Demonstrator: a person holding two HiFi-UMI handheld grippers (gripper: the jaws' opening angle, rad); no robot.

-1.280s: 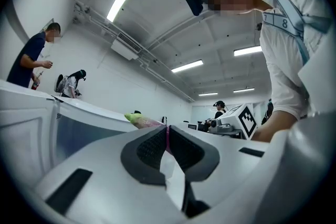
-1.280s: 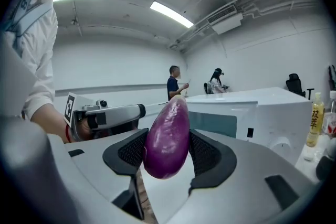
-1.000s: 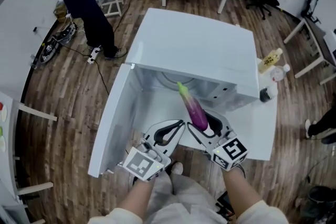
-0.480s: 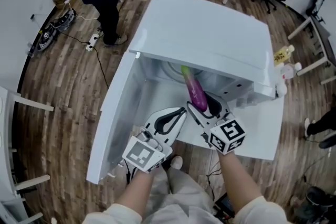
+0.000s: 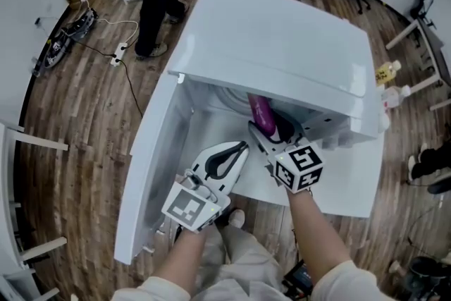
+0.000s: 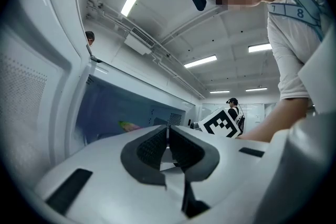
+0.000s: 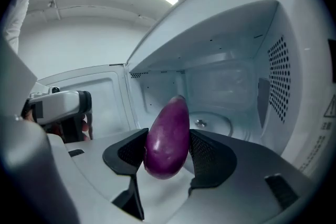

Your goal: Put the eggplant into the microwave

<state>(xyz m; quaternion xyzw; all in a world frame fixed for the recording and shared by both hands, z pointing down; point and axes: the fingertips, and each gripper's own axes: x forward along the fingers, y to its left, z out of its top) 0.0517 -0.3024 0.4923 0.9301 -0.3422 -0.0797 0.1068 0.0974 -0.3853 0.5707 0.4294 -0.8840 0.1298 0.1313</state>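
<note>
**One eggplant, held at the microwave's mouth**

One microwave (image 5: 282,46), its door (image 5: 151,166) swung open; one eggplant (image 7: 168,128); two grippers. Your right gripper (image 7: 168,140) is clamped on the eggplant, which reaches into the microwave's cavity. Your left gripper (image 6: 168,136), jaws together and empty, sits just outside the microwave's opening. In the head view, the microwave's top hides the eggplant's far end.

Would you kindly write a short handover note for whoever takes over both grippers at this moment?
Right gripper: shut on the glossy purple eggplant, which points into the cavity of the white microwave.
Left gripper: shut, empty, beside the open microwave door.
Done: door open, eggplant picked up and at the opening.
Left: carry it in over the round glass turntable, set it down, release, withdraw.
</note>
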